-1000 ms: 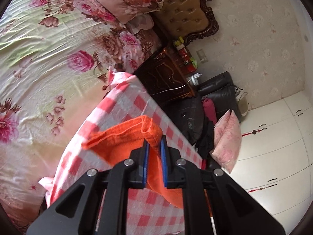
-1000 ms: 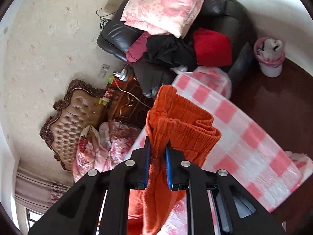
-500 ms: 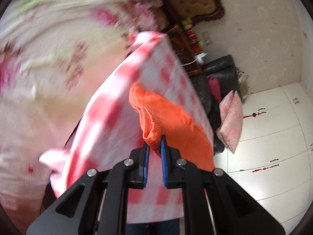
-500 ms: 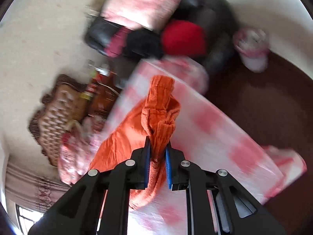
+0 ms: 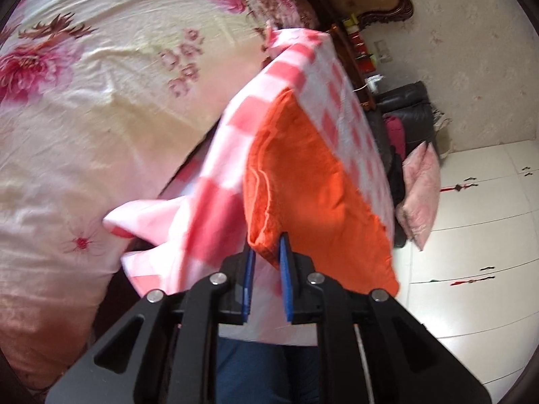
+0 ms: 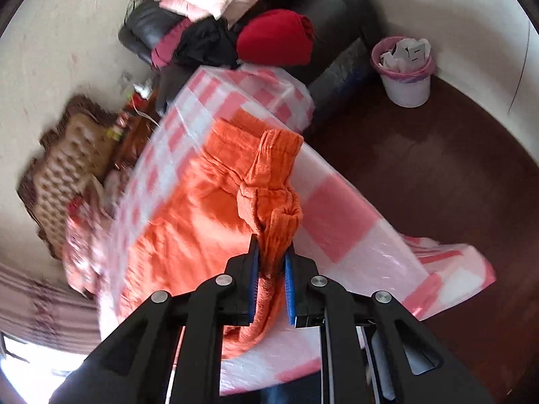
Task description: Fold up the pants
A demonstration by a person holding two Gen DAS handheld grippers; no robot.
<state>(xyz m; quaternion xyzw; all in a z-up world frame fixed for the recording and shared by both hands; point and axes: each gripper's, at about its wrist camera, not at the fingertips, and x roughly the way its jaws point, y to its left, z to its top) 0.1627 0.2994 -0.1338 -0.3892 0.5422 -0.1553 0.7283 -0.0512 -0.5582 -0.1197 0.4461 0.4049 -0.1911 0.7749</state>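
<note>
The orange pants [image 5: 313, 185] lie spread on a table under a pink-and-white checked cloth [image 5: 337, 101]. My left gripper [image 5: 266, 252] is at their near corner. Its jaws are opening, and the corner still sits loosely between the blue pads. In the right wrist view the pants [image 6: 188, 229] stretch away over the checked cloth [image 6: 337, 215], bunched and ribbed at the near end. My right gripper [image 6: 272, 252] is shut on that bunched ribbed end, which rises a little off the cloth.
A bed with a floral sheet [image 5: 101, 101] runs along one side of the table. A black sofa [image 6: 337, 10] piled with cushions and clothes stands beyond it. A waste bin [image 6: 404, 74] sits on the dark floor, and white cupboards [image 5: 471, 235] line a wall.
Both grippers came down with the pants, which hung folded in the air before and now lie flat on the checked cloth. The left jaws have widened.
</note>
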